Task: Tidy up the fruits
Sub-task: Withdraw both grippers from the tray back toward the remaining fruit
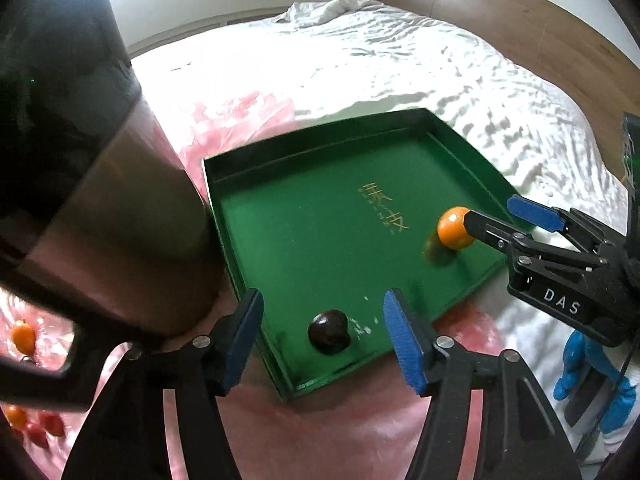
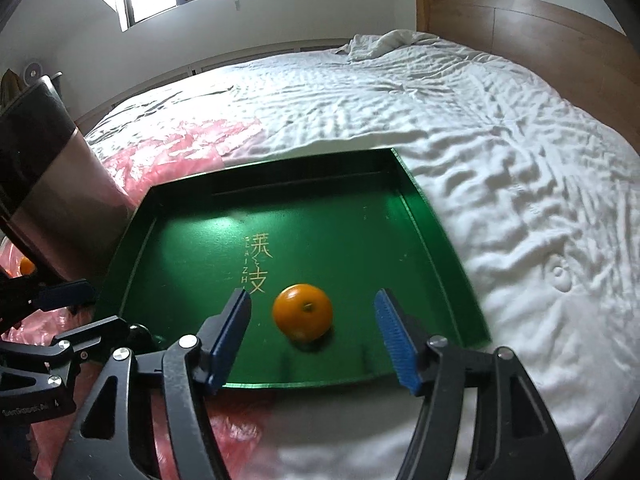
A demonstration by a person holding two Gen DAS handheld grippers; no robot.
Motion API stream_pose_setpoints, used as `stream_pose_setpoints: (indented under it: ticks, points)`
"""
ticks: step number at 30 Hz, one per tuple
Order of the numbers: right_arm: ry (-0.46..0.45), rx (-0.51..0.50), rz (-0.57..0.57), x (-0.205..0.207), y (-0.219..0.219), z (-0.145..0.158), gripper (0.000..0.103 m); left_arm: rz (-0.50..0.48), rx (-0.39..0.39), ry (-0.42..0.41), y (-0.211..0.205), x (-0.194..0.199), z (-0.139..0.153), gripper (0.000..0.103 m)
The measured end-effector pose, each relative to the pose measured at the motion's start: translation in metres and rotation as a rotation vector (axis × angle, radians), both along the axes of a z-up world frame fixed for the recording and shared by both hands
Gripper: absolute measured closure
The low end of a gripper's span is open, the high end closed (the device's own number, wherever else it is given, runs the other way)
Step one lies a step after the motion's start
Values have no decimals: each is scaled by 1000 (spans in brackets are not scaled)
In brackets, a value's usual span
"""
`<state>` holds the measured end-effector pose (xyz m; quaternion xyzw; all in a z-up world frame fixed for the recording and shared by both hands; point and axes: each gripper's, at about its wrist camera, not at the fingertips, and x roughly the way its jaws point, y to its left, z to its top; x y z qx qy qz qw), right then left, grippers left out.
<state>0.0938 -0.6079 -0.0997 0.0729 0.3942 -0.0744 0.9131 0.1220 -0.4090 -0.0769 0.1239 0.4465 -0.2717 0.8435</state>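
A green tray (image 1: 320, 240) with gold lettering lies on the bed; it also shows in the right wrist view (image 2: 192, 248). A dark round fruit (image 1: 329, 331) rests at the tray's near edge, between the open jaws of my left gripper (image 1: 324, 320), untouched. An orange (image 2: 302, 312) sits on the tray floor between the open jaws of my right gripper (image 2: 312, 320), apart from both pads. In the left wrist view the orange (image 1: 454, 228) sits by the right gripper's fingers (image 1: 532, 213). The left gripper (image 2: 60, 312) shows at the left of the right wrist view.
A tall metal and black container (image 1: 100, 184) stands left of the tray on a pink plastic sheet (image 1: 320, 432). Small orange and red fruits (image 1: 28, 424) lie at the lower left. White rumpled bedding (image 2: 500, 160) and a wooden headboard (image 2: 520, 20) lie beyond.
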Motion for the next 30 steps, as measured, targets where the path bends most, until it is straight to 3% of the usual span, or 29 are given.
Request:
stream_pose_setpoints:
  ticks: [15,30]
  points:
    - [-31,39,-42,-65,22,33,0,-6,-51,-39,38,-61,41,46]
    - [-78,48,70,-116,114,66,0,102,-35,-85,135,-104,63,39]
